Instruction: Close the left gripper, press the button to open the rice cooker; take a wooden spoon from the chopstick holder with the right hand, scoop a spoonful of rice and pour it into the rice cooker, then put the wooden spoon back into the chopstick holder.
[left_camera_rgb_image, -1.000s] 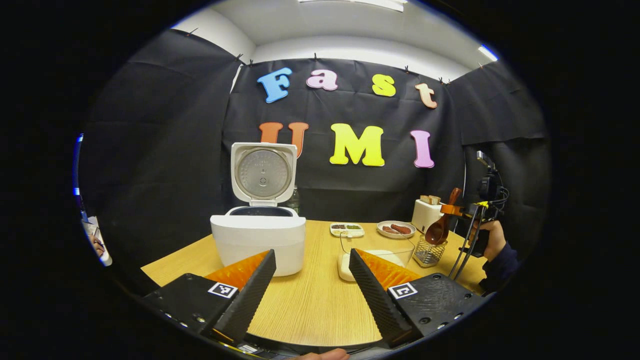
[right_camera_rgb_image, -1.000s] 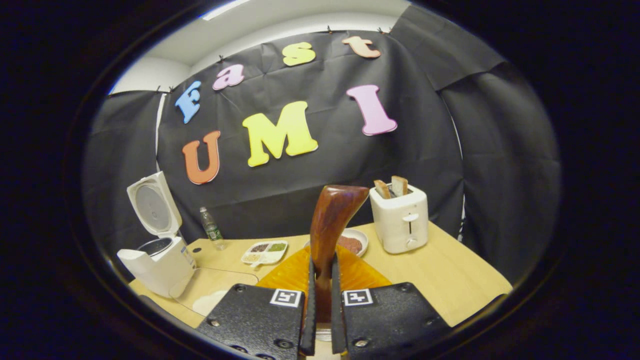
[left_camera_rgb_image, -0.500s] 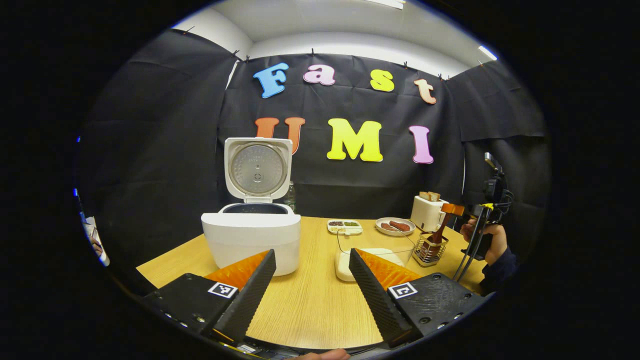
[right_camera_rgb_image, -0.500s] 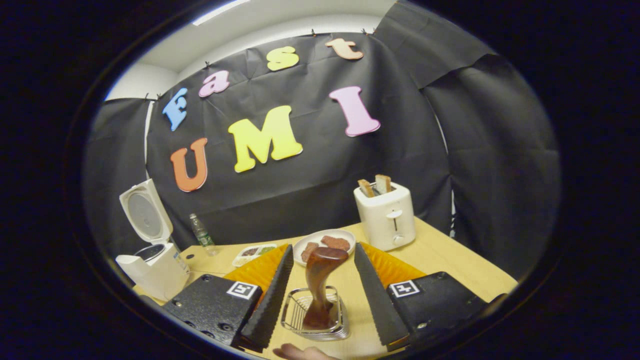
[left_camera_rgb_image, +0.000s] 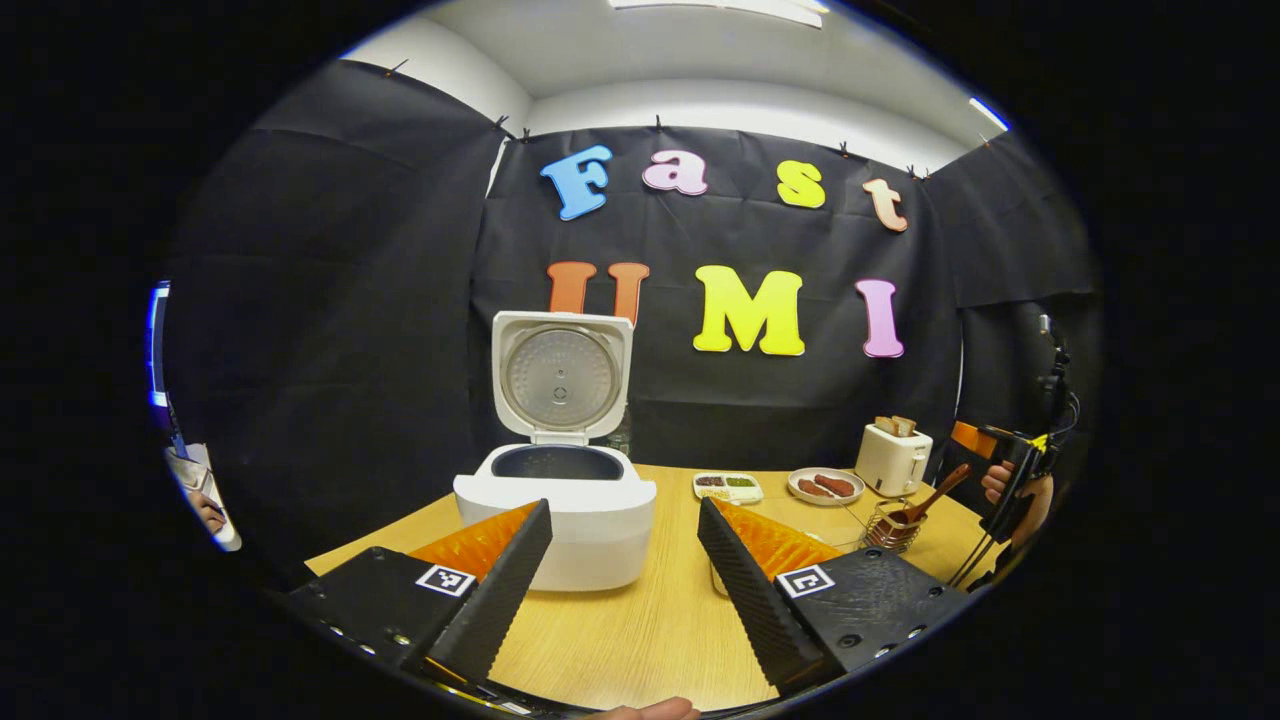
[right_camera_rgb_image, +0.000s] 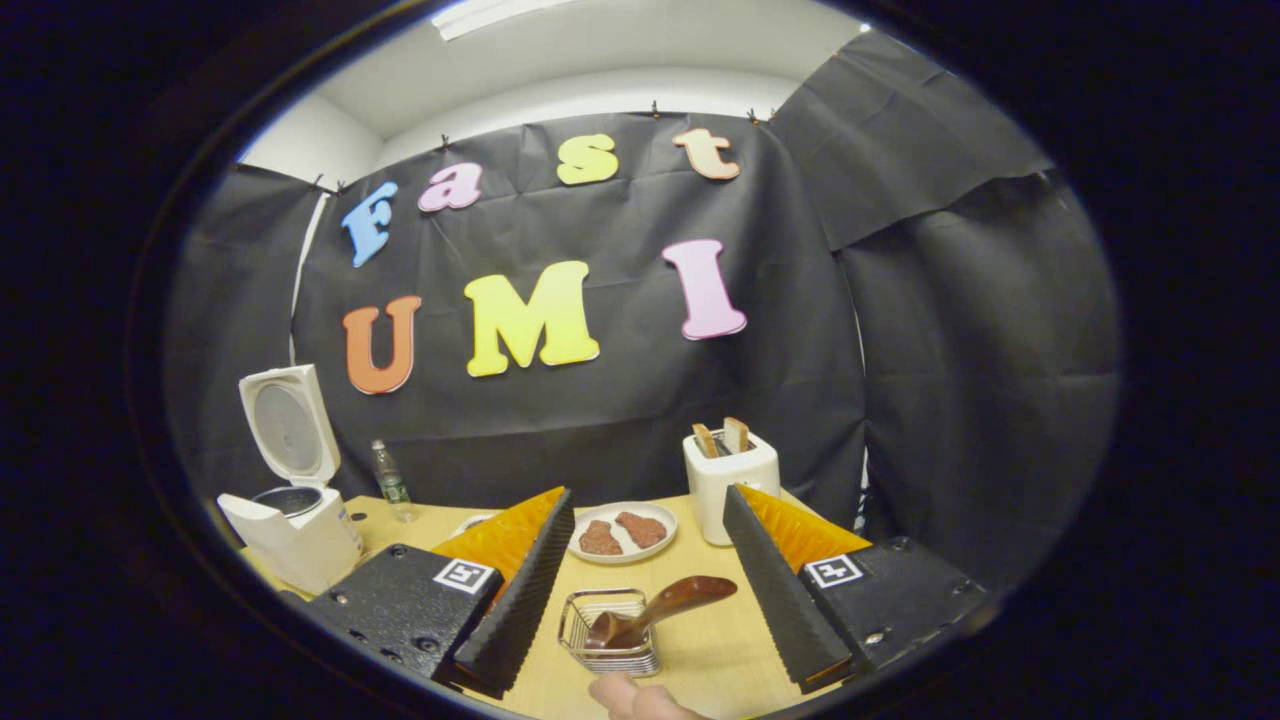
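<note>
Spoon is back in the holder, leaning over its rim, since the right gripper let go and backed off it with jaws wide and empty, left gripper gaping empty by the open cooker, so I'd call all 4 steps done.

A glossy dark-brown wooden spoon leans in a shiny wire-metal chopstick holder on the matt, pale wood-grain table.
</note>
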